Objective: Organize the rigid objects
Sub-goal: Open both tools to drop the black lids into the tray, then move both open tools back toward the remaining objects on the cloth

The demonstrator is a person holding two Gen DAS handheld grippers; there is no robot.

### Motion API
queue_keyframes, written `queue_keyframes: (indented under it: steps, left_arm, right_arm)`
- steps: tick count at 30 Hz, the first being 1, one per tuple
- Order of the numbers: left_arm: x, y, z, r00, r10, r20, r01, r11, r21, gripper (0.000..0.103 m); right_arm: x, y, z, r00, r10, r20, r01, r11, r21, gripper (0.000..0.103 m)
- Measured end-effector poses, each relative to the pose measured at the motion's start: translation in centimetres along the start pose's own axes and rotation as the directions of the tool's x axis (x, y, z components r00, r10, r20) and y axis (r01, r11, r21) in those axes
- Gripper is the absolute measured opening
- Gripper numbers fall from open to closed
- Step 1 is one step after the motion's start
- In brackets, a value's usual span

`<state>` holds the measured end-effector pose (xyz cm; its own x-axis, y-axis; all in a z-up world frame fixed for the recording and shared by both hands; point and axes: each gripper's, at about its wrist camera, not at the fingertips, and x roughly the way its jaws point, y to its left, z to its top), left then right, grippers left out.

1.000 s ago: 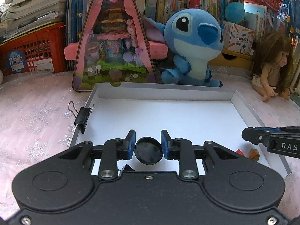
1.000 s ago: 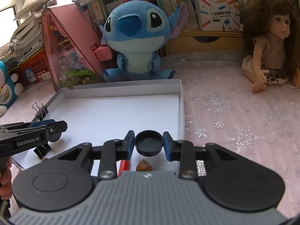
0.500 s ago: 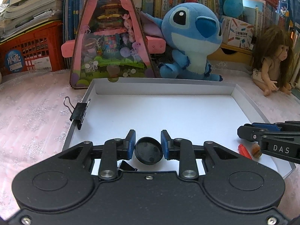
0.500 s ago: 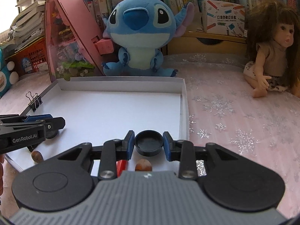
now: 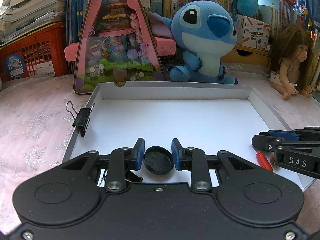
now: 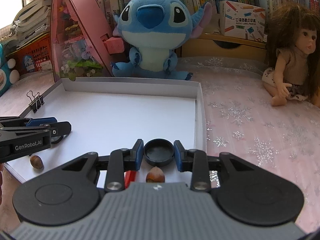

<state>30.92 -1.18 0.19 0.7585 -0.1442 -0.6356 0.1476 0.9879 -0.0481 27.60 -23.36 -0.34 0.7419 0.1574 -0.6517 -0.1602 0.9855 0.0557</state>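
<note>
My left gripper [image 5: 158, 154] is shut on a round black cap [image 5: 158, 163], held tilted over the near part of the white shallow box [image 5: 176, 92]. My right gripper [image 6: 158, 152] is shut on another round black cap [image 6: 158, 154], hollow side up, over the box's near right corner. Each gripper shows in the other view: the right gripper [image 5: 260, 138] and the left gripper [image 6: 66, 127]. A red stick [image 5: 264, 160] and two hazelnuts [image 6: 155, 177] [image 6: 36, 161] lie in the box. A black binder clip [image 5: 82, 119] grips the box's left wall.
A second binder clip [image 5: 131, 177] lies under my left gripper. Behind the box stand a pink triangular toy house [image 5: 118, 40] and a blue plush [image 5: 204, 38]. A doll [image 6: 290, 60] sits at the right on the pink snowflake cloth [image 6: 260, 130]. Bookshelves and a red crate [image 5: 34, 54] line the back.
Both views have risen and pulled back a little, so more of the box floor shows. Both caps stay held. A hazelnut at the box's near left edge has come into the right wrist view.
</note>
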Motion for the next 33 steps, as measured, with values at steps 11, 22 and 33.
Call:
queue_keyframes:
  steps: [11, 22, 33]
  left_arm:
    - [-0.4, 0.2, 0.1, 1.000, 0.000, 0.018, 0.000, 1.000, -0.021, 0.035]
    - [-3.5, 0.1, 0.2, 0.997, -0.004, 0.080, 0.006, 1.000, -0.013, 0.066]
    - [-7.3, -0.1, -1.6, 0.993, -0.020, 0.113, 0.022, 1.000, -0.012, 0.081]
  right_arm:
    - [-0.2, 0.1, -0.2, 1.000, -0.009, 0.010, 0.009, 1.000, -0.012, 0.049]
    - [-2.5, 0.0, -0.2, 0.998, -0.005, 0.059, 0.006, 1.000, -0.022, 0.074]
    - [-5.9, 0.1, -1.5, 0.993, 0.035, 0.109, -0.029, 0.998, -0.049, 0.086]
